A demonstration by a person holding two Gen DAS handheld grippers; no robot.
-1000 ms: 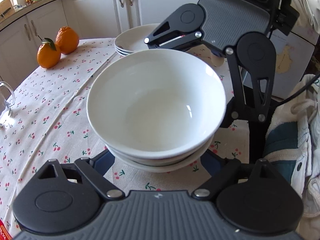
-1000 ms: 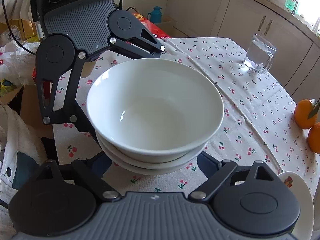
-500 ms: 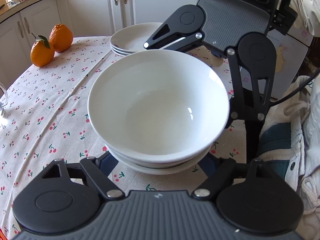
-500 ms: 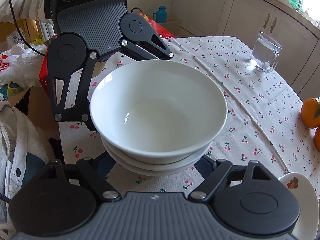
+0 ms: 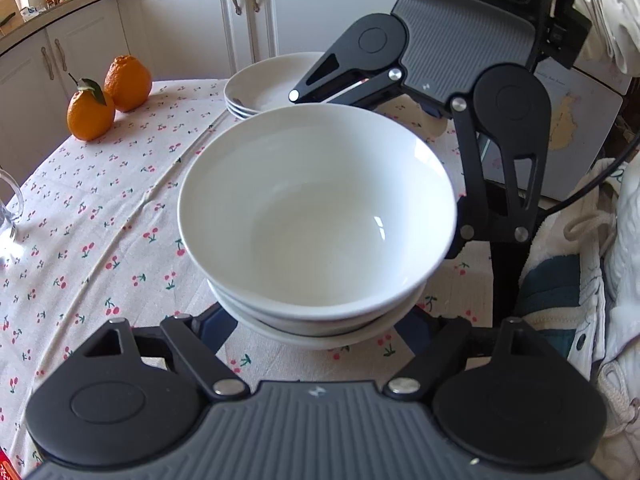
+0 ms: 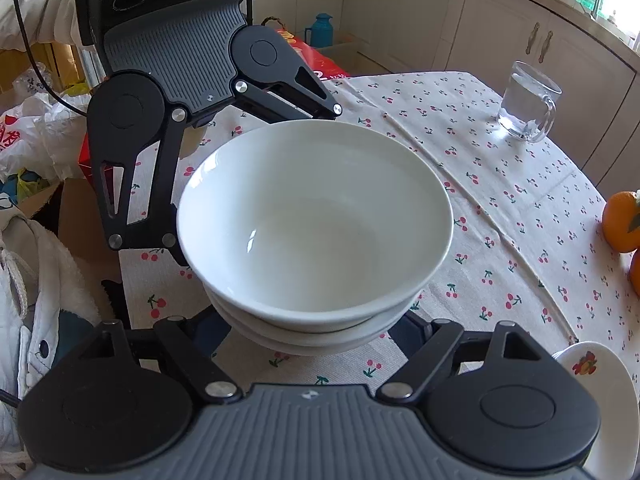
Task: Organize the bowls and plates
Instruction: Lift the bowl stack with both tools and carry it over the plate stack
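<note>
Here we are at the table (image 5: 100, 220), and the stack of 3 bowls (image 5: 316, 216) sits right in the middle of the cherry-print cloth, nested one inside another. The left hand-held gripper (image 5: 316, 332) comes at it from one side, the right hand-held gripper (image 6: 308, 334) from the opposite side, each angled down with its 2 fingers reaching in under the flare of the lowest bowl.

Both sets of jaws have just been closing, with the stack between them. The fingertips vanish beneath the rims, though, so I cannot tell whether either pair is actually pressing on the porcelain.

Why 2 grippers? My read is that a nested stack is heavy and slick, and taking it low on both sides should keep it level and stop the upper bowls from sliding.

Beyond, the pile of plates (image 5: 264, 84) waits at the far edge near the 2 oranges (image 5: 108, 96), well apart from the bowls. That looks like the sorting logic: plates in one pile, bowls in another. The glass mug (image 6: 528, 104) stands well clear.
</note>
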